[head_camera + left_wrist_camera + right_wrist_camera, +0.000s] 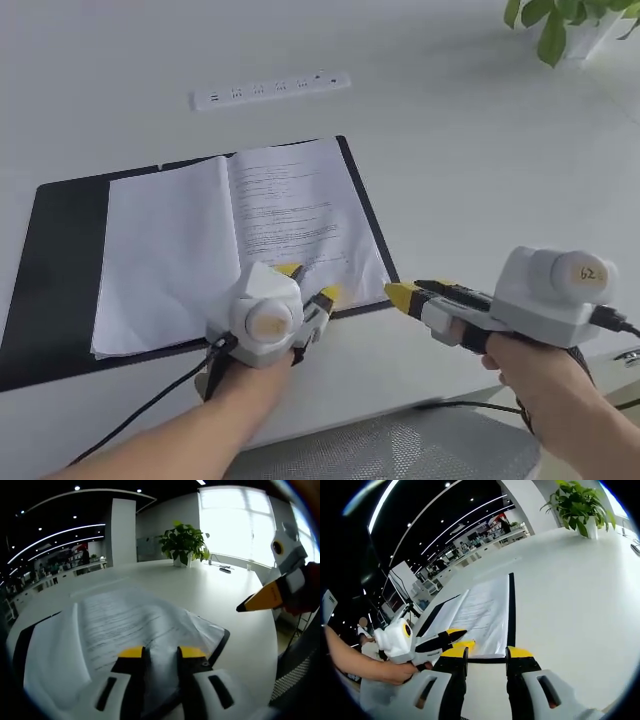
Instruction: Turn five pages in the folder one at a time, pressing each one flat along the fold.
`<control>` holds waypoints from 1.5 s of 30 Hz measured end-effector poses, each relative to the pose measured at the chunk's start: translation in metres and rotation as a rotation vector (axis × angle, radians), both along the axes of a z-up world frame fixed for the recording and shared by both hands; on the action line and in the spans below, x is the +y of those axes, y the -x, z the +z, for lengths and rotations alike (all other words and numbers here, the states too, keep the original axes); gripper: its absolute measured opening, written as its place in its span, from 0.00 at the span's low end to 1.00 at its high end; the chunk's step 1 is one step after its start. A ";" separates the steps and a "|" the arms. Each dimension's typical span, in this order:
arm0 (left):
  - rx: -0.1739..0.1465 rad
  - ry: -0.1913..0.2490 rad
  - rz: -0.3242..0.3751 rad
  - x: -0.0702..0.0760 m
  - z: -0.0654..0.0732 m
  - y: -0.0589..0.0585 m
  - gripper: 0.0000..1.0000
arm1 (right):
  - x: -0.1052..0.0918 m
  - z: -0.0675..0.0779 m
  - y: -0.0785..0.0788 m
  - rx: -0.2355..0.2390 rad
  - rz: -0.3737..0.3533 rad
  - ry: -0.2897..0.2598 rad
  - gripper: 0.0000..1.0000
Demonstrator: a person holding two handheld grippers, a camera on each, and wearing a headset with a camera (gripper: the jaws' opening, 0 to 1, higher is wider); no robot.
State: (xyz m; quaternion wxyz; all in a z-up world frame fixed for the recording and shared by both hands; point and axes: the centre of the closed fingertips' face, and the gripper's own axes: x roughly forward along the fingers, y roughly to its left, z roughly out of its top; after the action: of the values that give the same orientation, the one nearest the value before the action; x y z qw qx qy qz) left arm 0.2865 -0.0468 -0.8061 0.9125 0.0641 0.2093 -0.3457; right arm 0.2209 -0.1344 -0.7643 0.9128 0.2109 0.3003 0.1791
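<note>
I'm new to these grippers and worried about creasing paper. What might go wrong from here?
The left gripper sits at the bottom edge of the right page: it may pinch several sheets or crumple one. The right gripper hangs beside the folder, holding nothing down, so the folder may slide.

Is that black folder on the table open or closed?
Open: the folder lies spread flat, its white pages showing on both sides.

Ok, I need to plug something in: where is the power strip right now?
In the head view the white power strip lies on the table beyond the far edge of the open folder, left of the potted plant.
</note>
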 end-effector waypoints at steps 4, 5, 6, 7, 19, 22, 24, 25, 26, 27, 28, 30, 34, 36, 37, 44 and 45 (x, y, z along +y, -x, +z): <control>-0.007 -0.026 -0.012 0.003 -0.001 -0.003 0.13 | 0.002 0.000 -0.001 0.001 0.007 -0.002 0.29; -0.007 -0.026 -0.013 0.003 -0.001 -0.003 0.12 | 0.003 -0.001 -0.002 0.002 0.008 -0.002 0.29; -0.004 -0.024 -0.005 0.004 -0.001 -0.004 0.12 | 0.005 0.000 -0.002 0.000 0.012 -0.004 0.28; 0.002 -0.018 0.005 0.004 0.000 -0.004 0.11 | 0.006 0.000 -0.003 0.000 0.015 -0.005 0.28; 0.015 -0.001 0.023 0.005 -0.001 -0.005 0.07 | 0.019 -0.005 -0.021 0.006 0.078 0.004 0.26; 0.014 -0.002 0.023 0.005 -0.001 -0.005 0.07 | 0.022 -0.010 -0.027 0.024 0.082 -0.017 0.25; 0.016 -0.001 0.023 0.005 -0.001 -0.005 0.07 | 0.022 -0.016 -0.028 0.048 0.080 -0.012 0.26; 0.016 0.000 0.023 0.005 -0.001 -0.006 0.07 | 0.023 -0.017 -0.028 0.047 0.079 -0.014 0.26; 0.015 -0.002 0.022 0.005 -0.001 -0.005 0.07 | 0.024 -0.018 -0.028 0.053 0.081 -0.021 0.26; 0.017 0.000 0.024 0.005 -0.001 -0.006 0.07 | 0.025 -0.020 -0.027 0.065 0.083 -0.027 0.26; 0.018 0.002 0.025 0.005 -0.001 -0.006 0.07 | 0.026 -0.022 -0.027 0.071 0.084 -0.029 0.26; 0.018 0.001 0.024 0.006 -0.001 -0.005 0.07 | 0.027 -0.025 -0.026 0.080 0.086 -0.031 0.24; 0.021 0.002 0.024 0.006 -0.001 -0.006 0.07 | 0.028 -0.022 -0.025 0.066 0.083 -0.031 0.17; 0.021 0.003 0.024 0.006 -0.002 -0.006 0.07 | 0.027 -0.021 -0.027 0.063 0.076 -0.037 0.13; 0.021 0.002 0.023 0.006 -0.002 -0.006 0.07 | 0.027 -0.021 -0.027 0.062 0.074 -0.036 0.12; 0.032 0.000 0.022 0.005 -0.002 -0.006 0.07 | 0.026 -0.021 -0.028 0.056 0.076 -0.019 0.00; 0.034 0.001 0.022 0.005 -0.002 -0.006 0.07 | 0.026 -0.021 -0.028 0.055 0.076 -0.017 0.00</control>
State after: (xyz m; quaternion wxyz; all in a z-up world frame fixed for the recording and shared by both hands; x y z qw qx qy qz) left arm 0.2928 -0.0417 -0.8077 0.9126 0.0555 0.2252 -0.3368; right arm 0.2488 -0.1087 -0.7857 0.8951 0.2118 0.3314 0.2102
